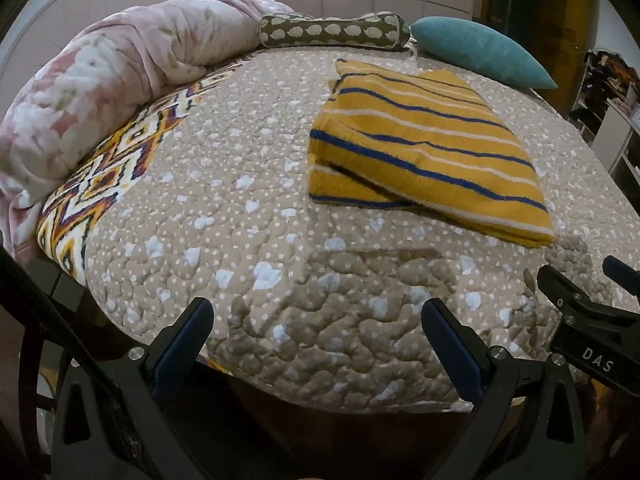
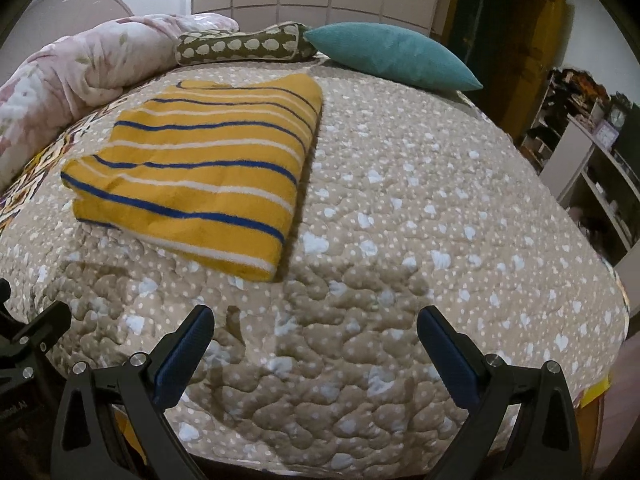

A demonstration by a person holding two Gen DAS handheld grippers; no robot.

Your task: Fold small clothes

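A yellow garment with blue and white stripes (image 1: 424,148) (image 2: 200,168) lies folded into a thick rectangle on the beige quilted bedspread (image 1: 240,200) (image 2: 420,220). My left gripper (image 1: 318,312) hovers open above the bed's near edge, short of the garment, with nothing between its fingers. My right gripper (image 2: 314,320) is open too and holds nothing, near the front edge and to the right of the garment. The right gripper's black body (image 1: 584,312) shows at the lower right of the left wrist view.
A rolled pink floral blanket (image 1: 92,92) (image 2: 80,68) runs along the bed's left side. A brown bolster with white spots (image 1: 332,30) (image 2: 244,46) and a teal cushion (image 1: 480,50) (image 2: 392,56) lie at the far end. Shelves (image 2: 592,160) stand to the right.
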